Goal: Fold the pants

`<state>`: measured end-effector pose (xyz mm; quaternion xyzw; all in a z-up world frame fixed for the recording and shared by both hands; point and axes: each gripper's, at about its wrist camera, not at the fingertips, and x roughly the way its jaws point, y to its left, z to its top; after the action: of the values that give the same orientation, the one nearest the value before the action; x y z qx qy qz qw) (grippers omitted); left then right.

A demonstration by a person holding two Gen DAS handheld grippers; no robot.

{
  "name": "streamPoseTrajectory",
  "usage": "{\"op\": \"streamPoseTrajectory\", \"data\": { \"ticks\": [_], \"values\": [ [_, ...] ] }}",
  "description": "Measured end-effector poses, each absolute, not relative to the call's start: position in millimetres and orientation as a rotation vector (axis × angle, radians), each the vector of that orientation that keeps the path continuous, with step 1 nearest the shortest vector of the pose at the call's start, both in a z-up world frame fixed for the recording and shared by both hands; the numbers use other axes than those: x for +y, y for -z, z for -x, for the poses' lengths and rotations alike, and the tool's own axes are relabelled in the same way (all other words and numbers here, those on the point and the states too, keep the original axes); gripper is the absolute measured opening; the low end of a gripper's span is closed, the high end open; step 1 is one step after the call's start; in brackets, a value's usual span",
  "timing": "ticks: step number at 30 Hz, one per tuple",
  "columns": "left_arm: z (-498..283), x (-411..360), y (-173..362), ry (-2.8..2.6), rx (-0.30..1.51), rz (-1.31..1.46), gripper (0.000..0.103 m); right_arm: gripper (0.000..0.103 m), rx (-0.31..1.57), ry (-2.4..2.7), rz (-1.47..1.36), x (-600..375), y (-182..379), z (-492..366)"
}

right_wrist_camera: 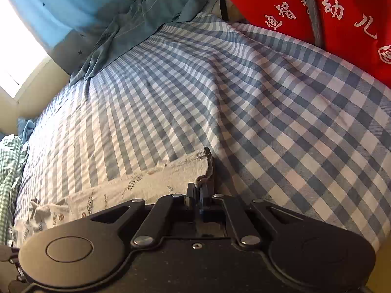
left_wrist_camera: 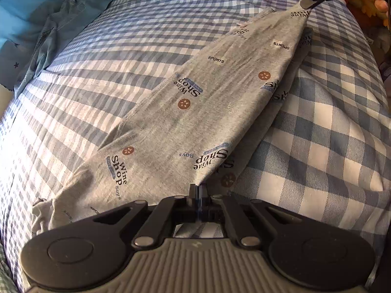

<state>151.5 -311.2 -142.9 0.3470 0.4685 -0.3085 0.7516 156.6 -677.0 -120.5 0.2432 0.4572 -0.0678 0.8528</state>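
Jaws of both grippers together, each clamped on cloth of pants. Blue-and-white checked bedsheet (left_wrist_camera: 97, 73) covers whole bed. Grey printed cotton pants (left_wrist_camera: 195, 112) lie on sheet, stretched between two grippers, one layer folded over other. Teal crumpled garment (right_wrist_camera: 136, 24) at far edge; red bag with white characters (right_wrist_camera: 342, 17) beside bed. Left gripper (left_wrist_camera: 198, 188) pinches near edge; right gripper (right_wrist_camera: 198, 190) pinches hem corner.

"Wine Shop", "SPORTS" and "Boys" prints on the grey pants (left_wrist_camera: 185, 112); white Chinese characters on red fabric (right_wrist_camera: 342, 19).
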Motion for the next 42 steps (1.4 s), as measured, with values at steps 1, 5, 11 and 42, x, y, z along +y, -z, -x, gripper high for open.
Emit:
{"op": "streamPoseTrajectory", "data": {
  "ticks": [1,5,11,42],
  "values": [
    [-152,-310,144,0.678,1.029,-0.761,0.000,0.001,0.976,0.152,-0.506,-676,125,-154],
    [-152,-305,147,0.674,1.049,-0.753,0.000,0.001,1.023,0.162,-0.483,-672,139,-149],
    [-162,-300,152,0.617,1.114,-0.635,0.010,0.017,1.050,0.178,-0.498,-671,148,-144],
    [-228,-137,102,-0.098,1.126,-0.263,0.094,0.095,0.977,-0.370,-0.055,-544,146,-263]
  ]
}}
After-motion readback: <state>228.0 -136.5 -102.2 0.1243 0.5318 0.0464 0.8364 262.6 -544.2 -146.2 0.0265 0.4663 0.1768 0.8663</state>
